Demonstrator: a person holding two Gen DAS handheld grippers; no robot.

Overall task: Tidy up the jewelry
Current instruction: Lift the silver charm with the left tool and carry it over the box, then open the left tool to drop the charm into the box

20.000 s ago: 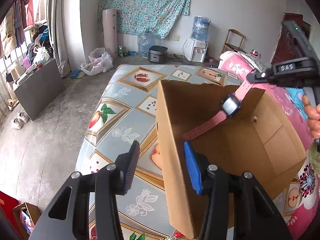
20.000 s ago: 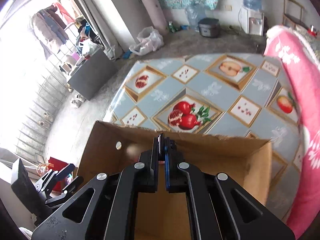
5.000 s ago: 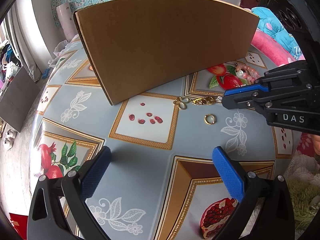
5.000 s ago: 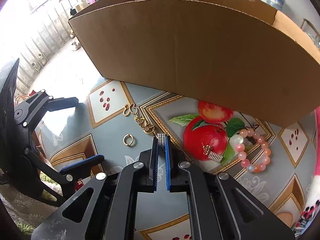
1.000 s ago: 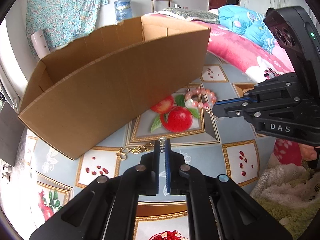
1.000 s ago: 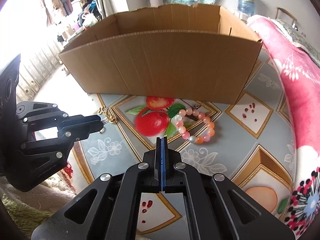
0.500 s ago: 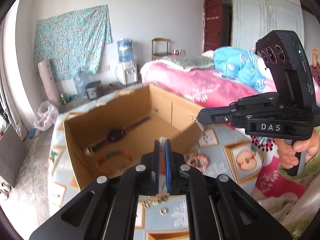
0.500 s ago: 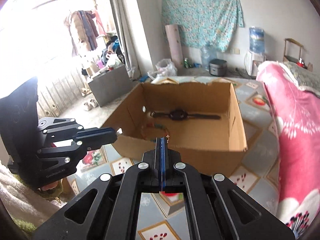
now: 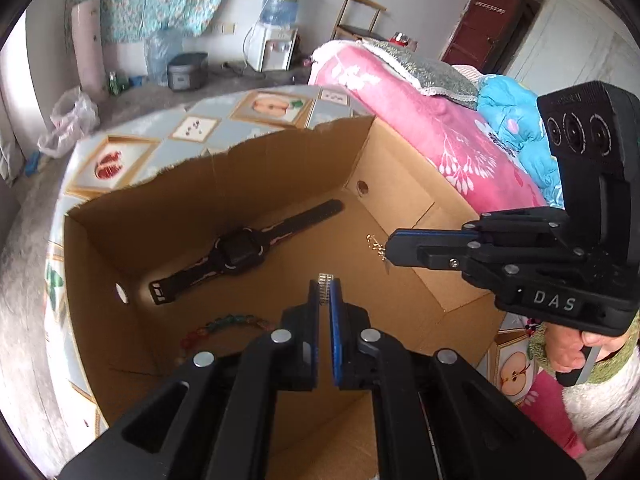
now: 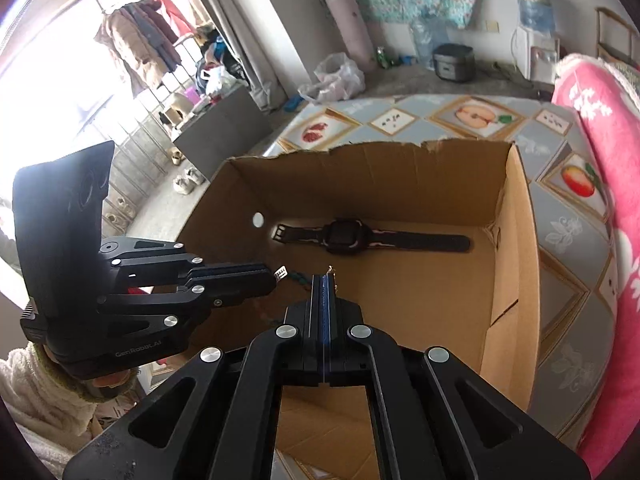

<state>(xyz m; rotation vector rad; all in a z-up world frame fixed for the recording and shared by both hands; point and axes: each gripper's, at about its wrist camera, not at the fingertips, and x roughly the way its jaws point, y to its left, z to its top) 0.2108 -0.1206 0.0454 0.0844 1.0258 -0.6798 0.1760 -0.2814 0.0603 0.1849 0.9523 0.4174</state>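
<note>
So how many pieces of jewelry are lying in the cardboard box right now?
2: the watch along the far wall and a beaded bracelet near the left wall. The grippers hide part of the floor, so more may lie unseen.

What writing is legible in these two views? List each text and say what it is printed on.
"DAS": white letters on the side of the right gripper, left wrist view.
"GenRobot.AI": faint letters low on the body of the left gripper, right wrist view; hard to read, so uncertain.
The watch face is dark, with no readable text.

home bedroom, pink bedding (image 9: 420, 120), hanging clothes (image 10: 136, 40)
</note>
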